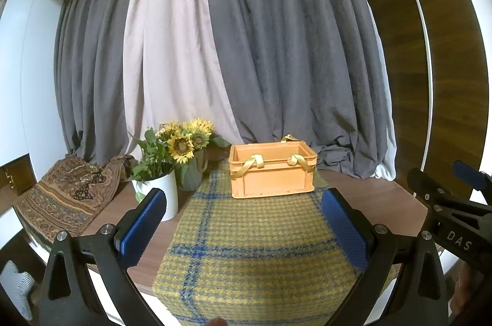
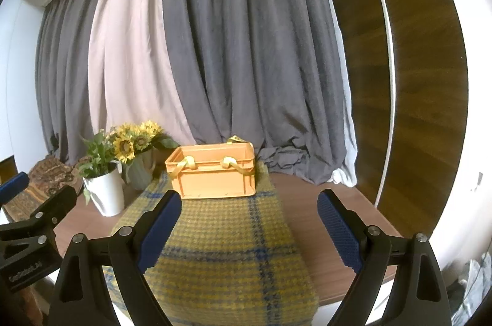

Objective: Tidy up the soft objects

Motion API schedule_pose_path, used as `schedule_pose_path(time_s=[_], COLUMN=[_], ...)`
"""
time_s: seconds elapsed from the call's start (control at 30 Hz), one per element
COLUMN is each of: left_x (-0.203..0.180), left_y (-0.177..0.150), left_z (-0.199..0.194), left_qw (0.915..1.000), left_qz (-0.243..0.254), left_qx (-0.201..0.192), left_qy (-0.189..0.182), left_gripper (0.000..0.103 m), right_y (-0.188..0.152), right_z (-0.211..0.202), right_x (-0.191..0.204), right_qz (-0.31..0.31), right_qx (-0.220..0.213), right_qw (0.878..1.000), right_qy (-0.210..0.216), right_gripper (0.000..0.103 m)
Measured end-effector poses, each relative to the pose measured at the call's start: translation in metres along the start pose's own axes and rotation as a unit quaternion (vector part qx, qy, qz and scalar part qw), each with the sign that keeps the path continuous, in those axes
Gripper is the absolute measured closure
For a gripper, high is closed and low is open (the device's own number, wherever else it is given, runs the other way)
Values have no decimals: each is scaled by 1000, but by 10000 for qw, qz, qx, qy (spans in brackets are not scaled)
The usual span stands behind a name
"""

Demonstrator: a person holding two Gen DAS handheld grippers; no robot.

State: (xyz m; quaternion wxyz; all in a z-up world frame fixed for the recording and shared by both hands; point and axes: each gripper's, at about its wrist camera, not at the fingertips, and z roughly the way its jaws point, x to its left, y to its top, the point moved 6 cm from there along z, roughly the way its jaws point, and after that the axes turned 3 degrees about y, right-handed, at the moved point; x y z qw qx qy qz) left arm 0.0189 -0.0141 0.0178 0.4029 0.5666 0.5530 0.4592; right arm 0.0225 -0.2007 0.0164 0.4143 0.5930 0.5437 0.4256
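I see both ends empty | left gripper (image 1: pixel 243 221) spread wide | right gripper (image 2: pixel 249 224) spread wide | orange crate (image 1: pixel 272 172) with yellow ribbon (image 1: pixel 255 161) sits dead ahead at the plaid cloth's (image 1: pixel 252 258) far end on the counter (image 1: pixel 369 197), long side facing me | I judge left slightly better centred.

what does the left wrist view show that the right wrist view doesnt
Only the left wrist view shows the whole patterned brown cloth on the table's left end; the right view catches just a sliver. Only the right wrist view shows crumpled pale fabric beyond the table's right edge. Both share the orange crate with yellow ribbon on the plaid cloth, sunflowers, and both open grippers, left gripper and right gripper.
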Motion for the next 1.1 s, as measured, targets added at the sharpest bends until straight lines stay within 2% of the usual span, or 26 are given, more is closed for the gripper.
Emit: schedule_pose_path(time_s=[1.1], left_x=[-2], left_y=[-1], left_z=[-4], left_qw=[9999], left_qz=[70], left_qx=[-62], left_qy=[-82], left_gripper=[0], right_y=[-3], right_z=[-9], right_x=[-8], right_qz=[18], right_qx=[11], right_qw=[10000], right_qy=[-22], right_gripper=[12])
